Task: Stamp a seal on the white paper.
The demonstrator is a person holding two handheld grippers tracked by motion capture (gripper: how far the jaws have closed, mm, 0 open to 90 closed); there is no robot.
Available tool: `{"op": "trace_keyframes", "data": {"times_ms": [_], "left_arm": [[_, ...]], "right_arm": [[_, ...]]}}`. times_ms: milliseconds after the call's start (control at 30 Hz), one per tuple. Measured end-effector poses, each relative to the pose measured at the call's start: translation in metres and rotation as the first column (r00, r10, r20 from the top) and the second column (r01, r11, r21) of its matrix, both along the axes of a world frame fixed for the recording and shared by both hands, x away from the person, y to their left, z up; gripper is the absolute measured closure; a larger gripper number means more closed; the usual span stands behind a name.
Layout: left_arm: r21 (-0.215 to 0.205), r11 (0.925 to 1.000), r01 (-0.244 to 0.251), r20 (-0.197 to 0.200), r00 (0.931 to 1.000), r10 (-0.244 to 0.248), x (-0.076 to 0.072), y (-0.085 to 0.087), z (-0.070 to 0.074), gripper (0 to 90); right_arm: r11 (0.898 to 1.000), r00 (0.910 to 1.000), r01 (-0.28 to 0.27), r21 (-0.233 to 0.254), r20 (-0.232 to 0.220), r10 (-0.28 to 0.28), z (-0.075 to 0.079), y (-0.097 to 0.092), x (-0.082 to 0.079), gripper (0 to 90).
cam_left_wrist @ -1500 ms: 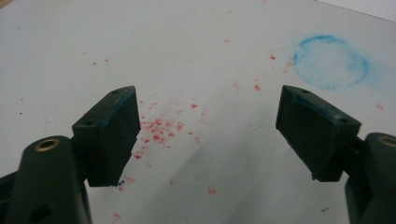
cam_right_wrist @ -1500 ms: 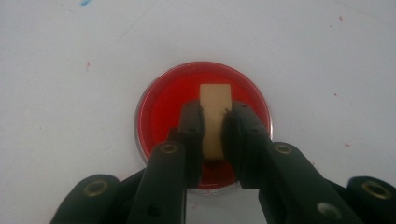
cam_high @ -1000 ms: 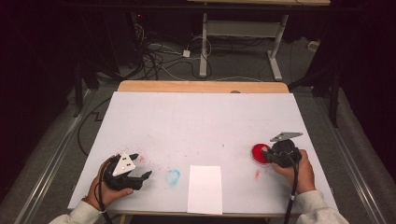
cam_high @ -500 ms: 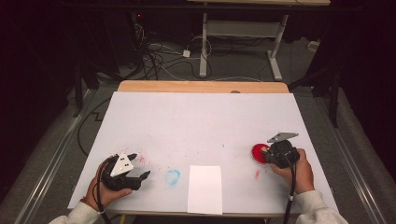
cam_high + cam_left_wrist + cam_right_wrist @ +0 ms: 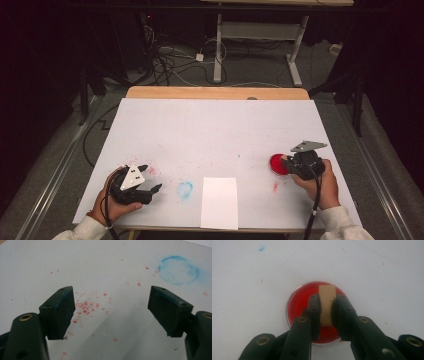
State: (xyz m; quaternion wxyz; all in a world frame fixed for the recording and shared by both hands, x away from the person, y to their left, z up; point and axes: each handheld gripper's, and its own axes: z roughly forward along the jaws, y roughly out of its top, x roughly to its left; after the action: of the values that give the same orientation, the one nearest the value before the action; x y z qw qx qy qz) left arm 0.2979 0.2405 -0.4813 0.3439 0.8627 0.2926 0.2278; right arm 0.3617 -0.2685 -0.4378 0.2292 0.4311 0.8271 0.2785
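A round red ink pad (image 5: pixel 276 164) (image 5: pixel 298 302) lies on the white table cover at the right. My right gripper (image 5: pixel 288 165) (image 5: pixel 326 299) is shut on a small tan wooden block (image 5: pixel 327 302), whose far end points down over the pad's middle. Whether the block touches the ink I cannot tell. At the near left, my left gripper (image 5: pixel 152 177) (image 5: pixel 111 293) rests low over the table, jaws wide apart with nothing between them. Under it are red ink specks (image 5: pixel 86 306).
A white sheet of paper (image 5: pixel 219 202) lies at the front edge between the hands. A blue ring stain (image 5: pixel 185 189) (image 5: pixel 178 270) sits just left of it. A wooden strip (image 5: pixel 215 93) borders the table's far edge, with cables on the floor behind.
My right gripper has edged slightly toward the red pad with the block in it. The left gripper has stayed where it was.
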Motion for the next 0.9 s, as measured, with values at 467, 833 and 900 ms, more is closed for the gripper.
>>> {"op": "trace_keyframes", "data": {"times_ms": [467,833,900], "left_arm": [[0.004,1.0000,-0.001,0.005,1.0000,0.001,0.000,-0.002,0.000,21.1],[0.005,1.0000,0.001,0.003,1.0000,-0.001,0.001,-0.002,0.000,21.1],[0.006,1.0000,0.002,0.003,1.0000,-0.002,0.001,-0.002,0.000,21.1]], "right_arm": [[0.995,0.9909,-0.026,0.097,0.134,0.013,0.037,-0.004,-0.019,75.9],[0.985,0.9778,-0.115,0.129,0.189,0.089,0.055,0.016,-0.034,75.9],[0.981,0.9747,-0.139,0.133,0.194,0.111,0.057,0.022,-0.037,75.9]]}}
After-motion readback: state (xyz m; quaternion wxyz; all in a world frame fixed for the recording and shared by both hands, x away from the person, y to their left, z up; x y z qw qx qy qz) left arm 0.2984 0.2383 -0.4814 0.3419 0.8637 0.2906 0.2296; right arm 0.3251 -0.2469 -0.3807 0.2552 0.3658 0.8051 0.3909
